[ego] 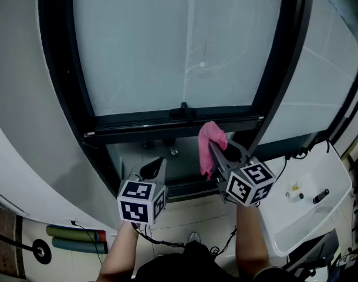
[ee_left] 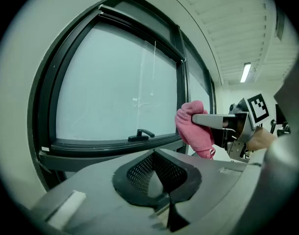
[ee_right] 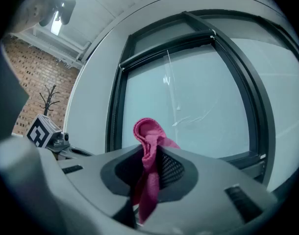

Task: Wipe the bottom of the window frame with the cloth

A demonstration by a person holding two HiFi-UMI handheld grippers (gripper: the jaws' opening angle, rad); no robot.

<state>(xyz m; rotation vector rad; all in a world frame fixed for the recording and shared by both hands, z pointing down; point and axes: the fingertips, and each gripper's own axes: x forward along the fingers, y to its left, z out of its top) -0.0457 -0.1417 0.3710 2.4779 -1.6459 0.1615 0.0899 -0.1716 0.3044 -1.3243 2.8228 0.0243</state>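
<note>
1. At the lower left of the head view, the left gripper (ego: 156, 167) is hovering below the window. Its jaws are pressing together with nothing between them, so it is taking no part in the wiping.
2. In the middle of the head view, the bottom of the window frame (ego: 138, 127) is running as a dark bar under the glass, and a small handle (ego: 183, 110) is sitting on it. No wiped or unwiped part is showing on it.
3. Just right of the middle, the right gripper (ego: 218, 153) is clamping the pink cloth (ego: 209, 141) between its closed jaws. A bunched end is sticking out toward the glass and a loose end is hanging down.
4. The cloth is standing near the bar, right of the handle; I cannot tell whether it is touching.
5. I am judging that the cloth is ready in the grip, but the wiping along the bar is only beginning or not yet begun.
</note>
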